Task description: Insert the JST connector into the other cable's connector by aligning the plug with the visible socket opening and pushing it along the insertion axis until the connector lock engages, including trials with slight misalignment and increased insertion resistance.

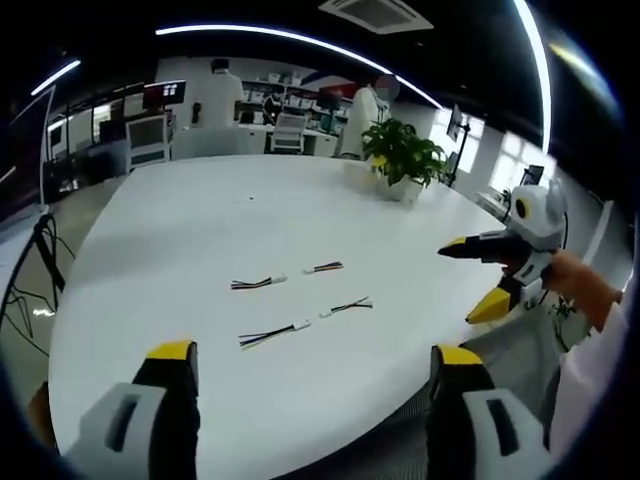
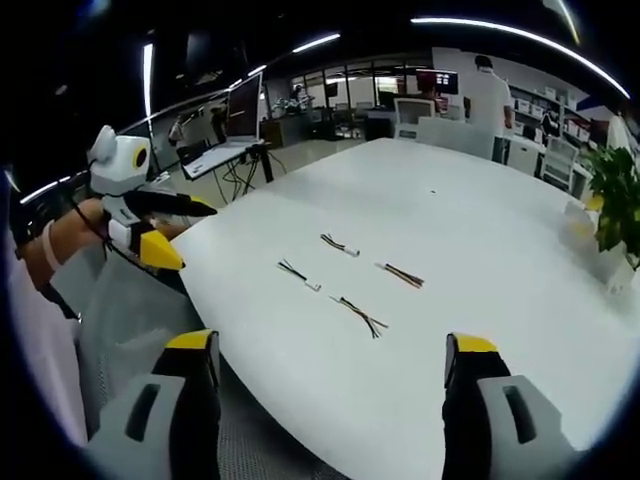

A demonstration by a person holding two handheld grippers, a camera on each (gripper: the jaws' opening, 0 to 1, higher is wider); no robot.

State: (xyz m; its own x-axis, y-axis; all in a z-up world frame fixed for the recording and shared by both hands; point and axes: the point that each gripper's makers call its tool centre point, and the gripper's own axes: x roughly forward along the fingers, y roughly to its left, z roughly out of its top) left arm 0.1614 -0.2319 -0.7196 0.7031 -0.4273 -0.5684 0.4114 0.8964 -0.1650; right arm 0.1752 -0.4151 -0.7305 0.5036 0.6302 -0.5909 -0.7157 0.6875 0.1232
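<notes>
We held our left tool (image 1: pixel 313 362) and right tool (image 2: pixel 333 358) wide apart, gripping nothing. Four small cables (image 1: pixel 300 296) lay on the white desk (image 1: pixel 250 210) ahead of both tools; their plugs looked too tiny to tell apart.

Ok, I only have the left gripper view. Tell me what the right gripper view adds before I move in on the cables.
Observer: The right gripper sits low at the near edge of the table, jaws wide apart, nothing between them.
Operator: Give me my left gripper from outside.
Observer: The left gripper is held by a hand just off the table's edge, jaws apart and empty.
Operator: Name the cable closest to the right gripper.
Observer: The cable with splayed wires, lying on the table ahead of its open jaws.
</notes>
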